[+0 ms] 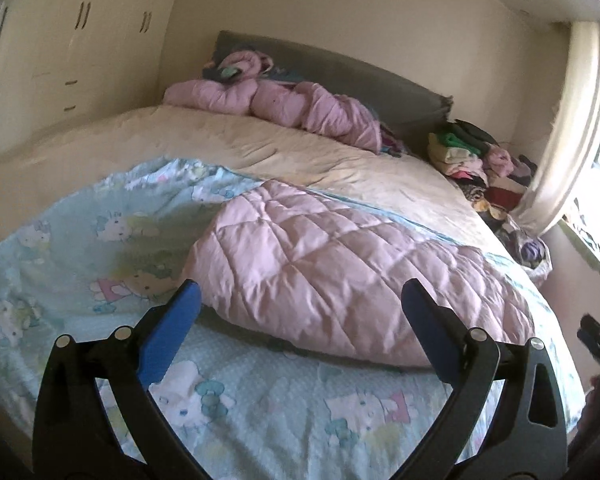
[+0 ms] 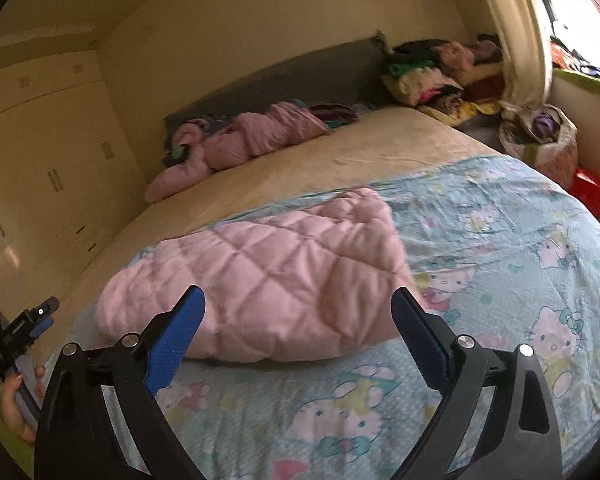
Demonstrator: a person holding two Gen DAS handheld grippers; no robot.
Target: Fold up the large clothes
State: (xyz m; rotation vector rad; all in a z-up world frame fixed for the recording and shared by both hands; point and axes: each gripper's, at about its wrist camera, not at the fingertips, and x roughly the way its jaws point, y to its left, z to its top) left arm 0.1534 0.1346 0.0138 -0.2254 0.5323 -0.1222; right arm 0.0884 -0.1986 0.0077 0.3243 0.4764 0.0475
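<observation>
A pink quilted garment (image 1: 340,264) lies folded into a thick bundle on a light blue cartoon-print sheet (image 1: 260,408) on the bed. It also shows in the right wrist view (image 2: 268,276), on the same sheet (image 2: 500,240). My left gripper (image 1: 300,300) is open and empty, held just short of the bundle's near edge. My right gripper (image 2: 298,304) is open and empty, also just short of the bundle. The left gripper shows at the left edge of the right wrist view (image 2: 40,316), held in a hand.
A cream bedcover (image 1: 260,148) covers the far half of the bed. More pink quilted bedding (image 1: 284,100) lies by the grey headboard (image 1: 380,80). Piled clothes (image 1: 472,152) and a bag (image 2: 540,136) sit right of the bed. Wardrobes (image 1: 60,60) stand to the left.
</observation>
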